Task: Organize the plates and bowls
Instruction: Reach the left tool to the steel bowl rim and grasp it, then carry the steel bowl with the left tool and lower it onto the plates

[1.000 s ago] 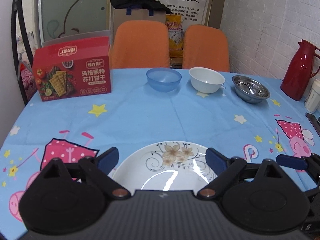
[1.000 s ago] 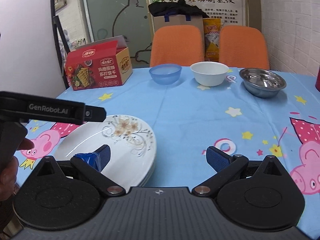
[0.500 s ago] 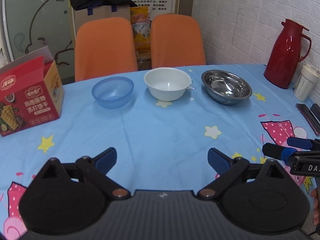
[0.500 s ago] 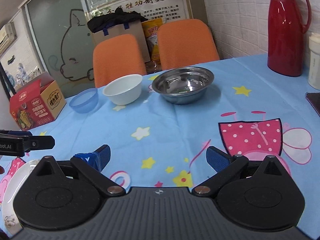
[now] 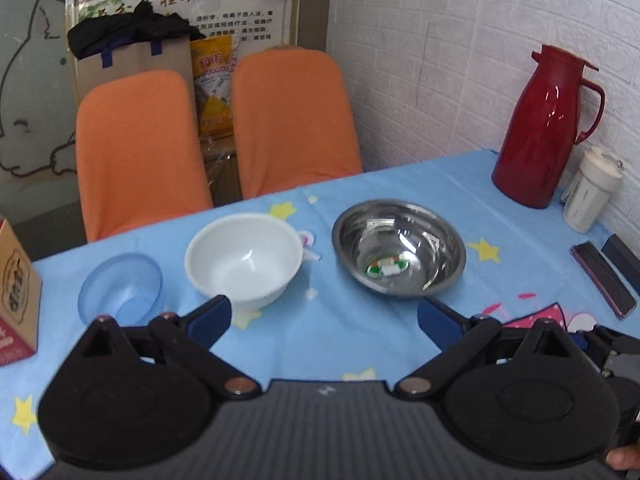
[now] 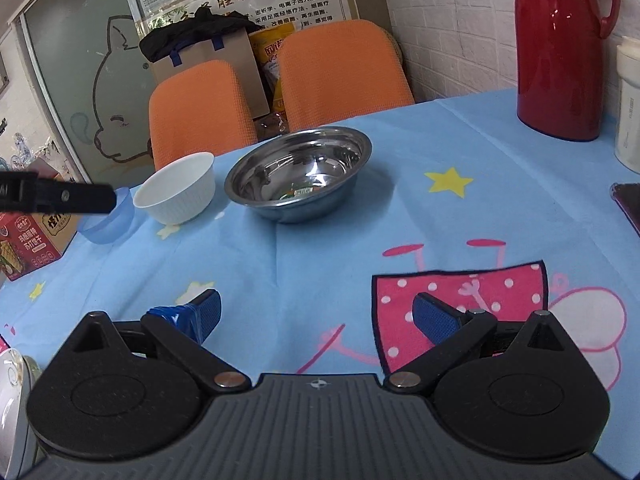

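Three bowls stand in a row at the far side of the table: a blue plastic bowl (image 5: 122,288), a white bowl (image 5: 244,258) and a steel bowl (image 5: 398,248). They also show in the right wrist view as the blue bowl (image 6: 108,218), white bowl (image 6: 176,192) and steel bowl (image 6: 298,172). My left gripper (image 5: 324,320) is open and empty, just short of the white and steel bowls. My right gripper (image 6: 316,314) is open and empty over the tablecloth. A white plate's rim (image 6: 12,396) shows at the lower left.
A red thermos (image 5: 548,128) and a white cup (image 5: 592,190) stand at the right by the wall. A phone (image 5: 602,278) lies at the right edge. A red cracker box (image 6: 32,236) sits at the left. Two orange chairs (image 5: 292,120) stand behind the table.
Both grippers have swung right and forward, away from the flowered plate and toward the bowls. The plate has left the left wrist view. Both grippers stay open.
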Demonstrator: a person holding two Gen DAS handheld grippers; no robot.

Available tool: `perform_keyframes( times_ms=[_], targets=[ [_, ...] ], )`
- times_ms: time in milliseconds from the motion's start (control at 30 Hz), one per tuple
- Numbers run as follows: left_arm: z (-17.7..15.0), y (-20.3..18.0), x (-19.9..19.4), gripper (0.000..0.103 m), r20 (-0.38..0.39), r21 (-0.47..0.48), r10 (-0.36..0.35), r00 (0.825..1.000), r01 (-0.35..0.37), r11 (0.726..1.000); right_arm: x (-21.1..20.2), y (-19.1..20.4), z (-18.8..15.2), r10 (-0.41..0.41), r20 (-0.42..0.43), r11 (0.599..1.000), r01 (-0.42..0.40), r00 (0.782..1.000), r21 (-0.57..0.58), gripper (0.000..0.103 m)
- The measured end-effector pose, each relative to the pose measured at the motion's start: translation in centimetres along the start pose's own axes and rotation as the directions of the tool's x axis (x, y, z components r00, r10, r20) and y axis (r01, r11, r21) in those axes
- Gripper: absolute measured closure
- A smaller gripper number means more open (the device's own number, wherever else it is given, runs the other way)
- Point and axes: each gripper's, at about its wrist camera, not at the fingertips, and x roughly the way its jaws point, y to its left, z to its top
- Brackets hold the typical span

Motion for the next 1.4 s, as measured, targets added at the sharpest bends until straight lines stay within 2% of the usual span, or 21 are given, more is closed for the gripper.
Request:
perform_keyframes(
  times_ms=[100,167,267,433,633,733,767,800,833,867,900,1000,1167,1400],
  targets=[
    [3.4,-0.6,2.6,0.004,0.012,0.014,-0.065,0.998,0.065,0.998,1.0,0.0,1.7,-0.002,0.012,1.0,0.002,1.0,-0.028,0.013],
    [5.1,-1.1,5.2,0.004,-0.021,0.015,-0.101,0.995,0.102,0.995,2.0,-0.2,3.0,0.011,0.008,1.0,-0.011,1.0,-0.026,0.013],
    [6.8,-1.9,9.7,0.004,-0.091,0.03,-0.103,0.991,0.106,0.994,3.6,-1.0,5.1,0.032,0.004,0.999,-0.033,0.999,0.021,0.013],
    [7.0,-2.8,16.0,0.004,-0.2,0.039,-0.091,0.976,0.101,0.994,7.7,-1.9,7.9,-0.041,-0.032,0.999,0.041,0.999,0.022,0.013],
    [6.0,-3.5,19.6,0.005,-0.254,0.052,-0.079,0.964,0.095,0.994,12.1,-1.8,8.4,-0.059,-0.112,0.998,0.057,0.992,-0.026,0.013],
    [5.6,-3.8,20.3,0.006,-0.265,0.05,-0.09,0.96,0.107,0.993,12.9,-1.4,8.3,-0.056,-0.099,0.997,0.05,0.993,-0.054,0.014],
    [5.5,-3.9,20.5,0.009,-0.272,0.048,-0.097,0.957,0.115,0.992,13.0,-1.3,8.3,-0.046,-0.095,0.997,0.04,0.994,-0.063,0.014],
    [5.5,-4.0,20.6,0.015,-0.285,0.047,-0.106,0.953,0.124,0.991,13.0,-1.2,8.3,-0.031,-0.088,0.997,0.025,0.996,-0.072,0.015],
    [5.2,-4.3,20.7,0.027,-0.286,0.066,-0.094,0.954,0.117,0.991,13.0,-1.0,8.2,-0.023,-0.084,0.996,0.016,0.996,-0.086,0.016],
    [5.1,-4.5,20.6,0.034,-0.285,0.084,-0.074,0.956,0.102,0.991,12.9,-0.8,8.1,-0.022,-0.084,0.994,0.013,0.996,-0.107,0.017],
    [4.9,-4.7,20.6,0.036,-0.285,0.093,-0.069,0.956,0.1,0.991,12.8,-0.5,7.9,-0.021,-0.084,0.992,0.01,0.996,-0.122,0.019],
    [4.5,-5.2,20.0,0.037,-0.289,0.09,-0.065,0.955,0.095,0.991,12.2,-0.1,7.8,0.034,-0.094,0.993,-0.045,0.995,-0.114,0.023],
    [4.1,-4.8,18.7,0.037,-0.312,0.068,-0.079,0.947,0.106,0.992,10.9,0.3,7.2,0.047,-0.113,0.995,-0.057,0.993,-0.088,0.023],
    [4.3,-5.3,13.8,0.037,-0.261,0.085,-0.062,0.963,0.087,0.993,7.1,2.3,7.0,0.036,-0.065,0.991,-0.044,0.997,-0.123,0.022]
  ],
)
